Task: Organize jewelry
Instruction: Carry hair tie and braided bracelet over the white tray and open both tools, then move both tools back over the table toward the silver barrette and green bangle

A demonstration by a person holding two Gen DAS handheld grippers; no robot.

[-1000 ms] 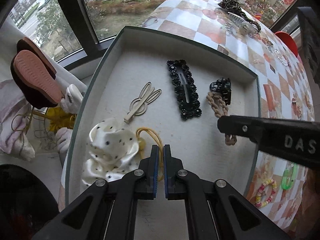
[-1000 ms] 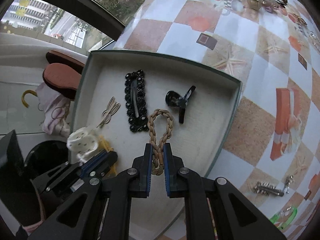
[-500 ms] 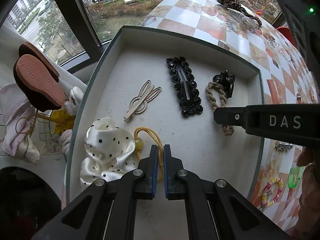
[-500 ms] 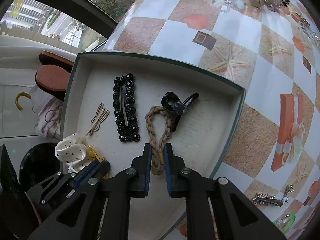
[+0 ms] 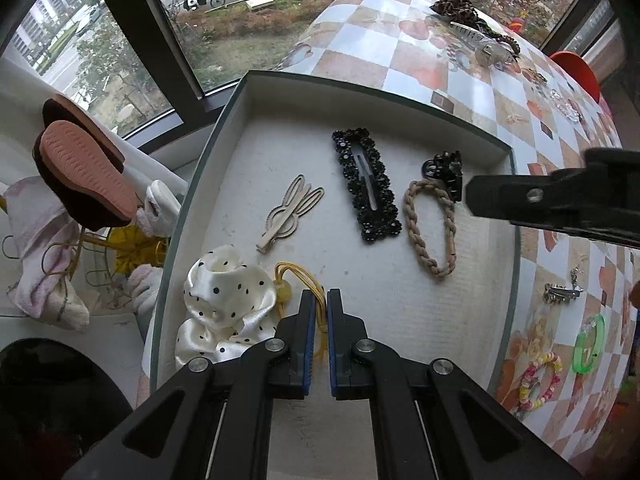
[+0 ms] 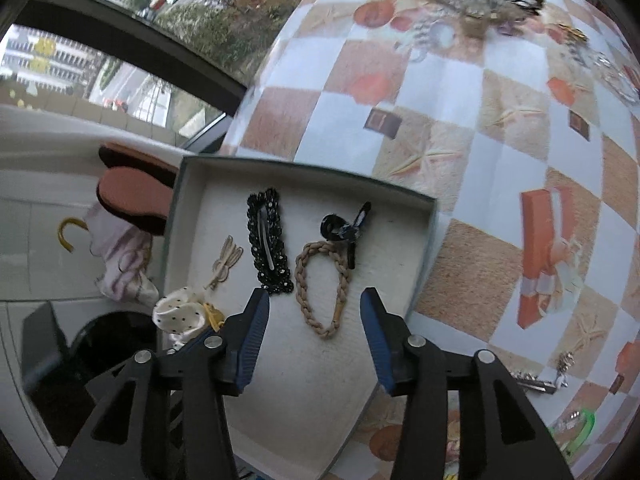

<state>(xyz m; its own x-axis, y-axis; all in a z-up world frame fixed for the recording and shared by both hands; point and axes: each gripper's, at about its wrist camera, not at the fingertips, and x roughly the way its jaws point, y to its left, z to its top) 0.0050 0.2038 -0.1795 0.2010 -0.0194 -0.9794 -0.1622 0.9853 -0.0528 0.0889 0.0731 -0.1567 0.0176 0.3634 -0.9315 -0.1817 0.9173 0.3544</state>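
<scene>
My right gripper (image 6: pixel 314 316) no longer pinches the braided hair tie (image 6: pixel 322 286) — its jaws are opening, and the tie now lies free in the tray (image 6: pixel 420 256). My left gripper (image 5: pixel 319 312) stays clamped on the yellow elastic (image 5: pixel 304 280) — beside the dotted scrunchie (image 5: pixel 224 308).

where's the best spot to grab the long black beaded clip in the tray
Judging by its pose, take the long black beaded clip across its narrow width at mid-length, coming straight down from above. It lies flat on the tray floor, with bare floor on the bunny clip side; the braided hair tie lies close alongside, so keep the claw narrow.
</scene>
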